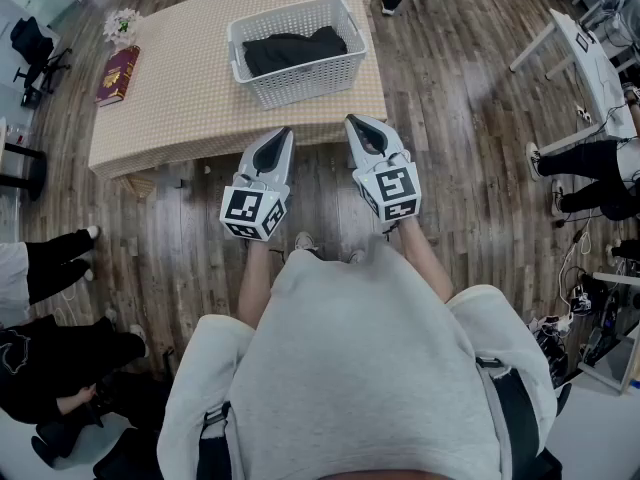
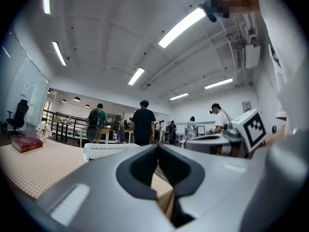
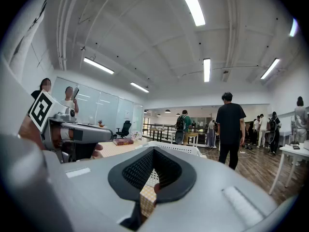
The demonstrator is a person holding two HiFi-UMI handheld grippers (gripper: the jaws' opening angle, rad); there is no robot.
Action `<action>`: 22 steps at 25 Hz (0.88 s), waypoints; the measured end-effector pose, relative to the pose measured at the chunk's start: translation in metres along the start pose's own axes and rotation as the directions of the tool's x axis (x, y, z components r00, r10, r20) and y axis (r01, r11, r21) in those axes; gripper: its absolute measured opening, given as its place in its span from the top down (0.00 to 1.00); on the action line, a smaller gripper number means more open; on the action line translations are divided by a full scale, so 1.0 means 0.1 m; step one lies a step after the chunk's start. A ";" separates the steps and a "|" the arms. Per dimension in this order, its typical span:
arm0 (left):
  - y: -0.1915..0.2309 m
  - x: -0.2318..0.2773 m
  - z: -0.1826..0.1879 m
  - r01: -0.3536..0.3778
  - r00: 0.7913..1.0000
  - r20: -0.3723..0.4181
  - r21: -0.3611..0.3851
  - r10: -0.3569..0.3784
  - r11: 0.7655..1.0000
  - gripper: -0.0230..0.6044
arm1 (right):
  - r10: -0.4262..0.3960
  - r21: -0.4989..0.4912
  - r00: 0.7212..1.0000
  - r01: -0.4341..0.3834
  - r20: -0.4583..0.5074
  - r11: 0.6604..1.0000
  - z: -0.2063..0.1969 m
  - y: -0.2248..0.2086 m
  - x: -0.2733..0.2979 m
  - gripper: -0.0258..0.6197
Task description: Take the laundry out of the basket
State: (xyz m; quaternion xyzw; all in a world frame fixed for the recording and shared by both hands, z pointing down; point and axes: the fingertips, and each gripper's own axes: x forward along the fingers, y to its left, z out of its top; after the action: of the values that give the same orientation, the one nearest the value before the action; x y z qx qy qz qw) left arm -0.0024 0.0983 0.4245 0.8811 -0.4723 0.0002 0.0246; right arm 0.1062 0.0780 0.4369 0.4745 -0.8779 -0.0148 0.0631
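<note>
A white slatted basket (image 1: 300,83) stands on the far right part of a table with a checked cloth (image 1: 180,108). Dark laundry (image 1: 293,48) lies folded inside it. My left gripper (image 1: 284,131) and right gripper (image 1: 356,120) are held side by side over the floor, just short of the table's near edge, tips pointing toward the basket. Both are shut and hold nothing. In the left gripper view the shut jaws (image 2: 158,146) point at the basket rim (image 2: 104,150). In the right gripper view the shut jaws (image 3: 153,150) sit just below the basket (image 3: 171,149).
A dark red book (image 1: 118,75) and a small bunch of flowers (image 1: 122,23) lie on the table's left end. People's legs show at the left (image 1: 45,268) and right (image 1: 585,158). A white desk (image 1: 590,53) stands at the right, with cables (image 1: 575,298) on the wooden floor.
</note>
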 end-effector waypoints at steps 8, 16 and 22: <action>-0.09 0.01 0.00 0.001 1.000 -0.010 0.002 -0.001 1.000 0.95 | 0.005 0.003 1.000 -0.005 0.009 1.000 0.02 -0.03 -0.06 0.96; -0.20 0.02 0.05 -0.028 1.000 -0.006 0.008 0.029 1.000 0.95 | 0.011 -0.007 0.999 -0.011 0.038 1.000 0.05 -0.12 -0.20 0.96; -0.39 -0.13 -0.05 -0.088 0.996 -0.014 0.006 0.088 0.996 0.95 | 0.039 -0.004 0.998 -0.039 0.051 0.999 -0.02 -0.17 -0.39 0.96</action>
State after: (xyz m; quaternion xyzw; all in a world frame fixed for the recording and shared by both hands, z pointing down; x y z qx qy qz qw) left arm 0.0228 0.1307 0.4272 0.8596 -0.5102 0.0088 0.0256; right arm 0.1419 0.1010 0.4339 0.4568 -0.8882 -0.0268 0.0417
